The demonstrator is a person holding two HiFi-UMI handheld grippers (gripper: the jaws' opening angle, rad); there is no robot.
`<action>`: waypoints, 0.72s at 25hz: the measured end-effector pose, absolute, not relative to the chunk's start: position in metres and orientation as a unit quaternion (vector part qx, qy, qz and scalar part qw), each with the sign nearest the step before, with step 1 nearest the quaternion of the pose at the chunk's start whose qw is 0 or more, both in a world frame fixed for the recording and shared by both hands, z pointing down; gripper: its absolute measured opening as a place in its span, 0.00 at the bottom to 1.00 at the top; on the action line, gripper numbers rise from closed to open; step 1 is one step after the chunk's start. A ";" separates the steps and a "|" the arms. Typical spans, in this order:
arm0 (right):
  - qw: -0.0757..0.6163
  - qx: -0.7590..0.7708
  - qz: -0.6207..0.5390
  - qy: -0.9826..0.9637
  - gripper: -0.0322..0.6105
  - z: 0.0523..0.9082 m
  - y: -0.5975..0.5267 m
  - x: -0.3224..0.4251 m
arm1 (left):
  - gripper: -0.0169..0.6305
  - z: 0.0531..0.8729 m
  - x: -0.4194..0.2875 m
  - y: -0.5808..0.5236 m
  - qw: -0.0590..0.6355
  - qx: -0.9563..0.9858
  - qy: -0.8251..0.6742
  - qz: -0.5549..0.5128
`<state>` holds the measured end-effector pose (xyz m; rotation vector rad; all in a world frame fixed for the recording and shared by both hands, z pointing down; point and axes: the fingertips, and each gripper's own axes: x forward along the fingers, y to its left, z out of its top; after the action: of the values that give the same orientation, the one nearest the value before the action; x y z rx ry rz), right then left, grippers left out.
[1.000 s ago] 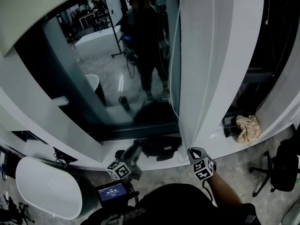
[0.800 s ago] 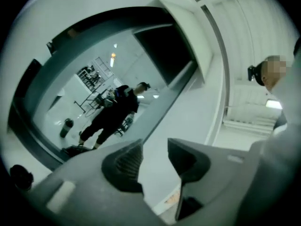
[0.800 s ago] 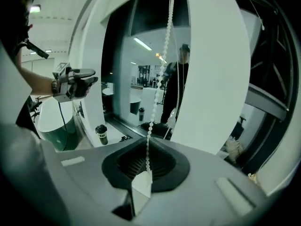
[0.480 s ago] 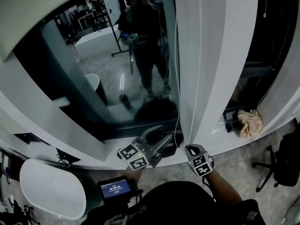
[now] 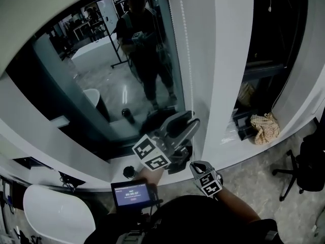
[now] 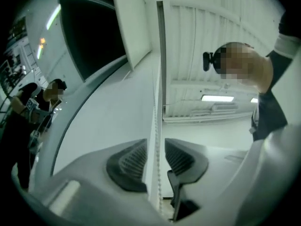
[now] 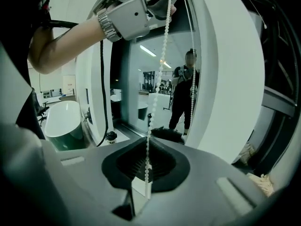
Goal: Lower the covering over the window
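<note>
The white roller blind [image 5: 218, 60] hangs beside the dark window glass [image 5: 101, 85]. Its bead chain [image 5: 185, 39] runs down the blind's left edge. My left gripper [image 5: 187, 122] is raised, and in the left gripper view the bead chain [image 6: 156, 126] passes between its ribbed pads [image 6: 129, 161]. Those jaws are closing, with a gap still visible on both sides of the chain. My right gripper [image 5: 198, 166] is lower, near the sill, shut on the bead chain [image 7: 157, 74]. The right gripper view shows the left gripper [image 7: 131, 13] higher up the same chain.
A crumpled beige cloth [image 5: 265, 126] lies on the white sill [image 5: 238, 154] at the right. A dark bag [image 5: 177, 164] sits on the sill behind my grippers. A white tub [image 5: 56, 217] stands lower left, an office chair [image 5: 304, 166] at right. A small screen [image 5: 133, 193] is near my body.
My left gripper has risen from sill level up along the bead chain and now has the chain between its jaws. The right gripper has stayed low, shut on the chain.
</note>
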<state>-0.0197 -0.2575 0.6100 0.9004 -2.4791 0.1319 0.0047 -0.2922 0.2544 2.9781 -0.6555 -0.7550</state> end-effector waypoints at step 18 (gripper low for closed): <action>0.186 0.362 0.236 -0.882 0.19 0.636 -0.255 0.018 | 0.04 0.338 -0.020 -0.342 0.040 0.936 -0.324 -0.129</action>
<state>0.0184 -0.2547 0.6362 1.0203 -2.4857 0.6654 -0.0195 -0.3419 0.3384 2.8682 -0.9938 -0.3946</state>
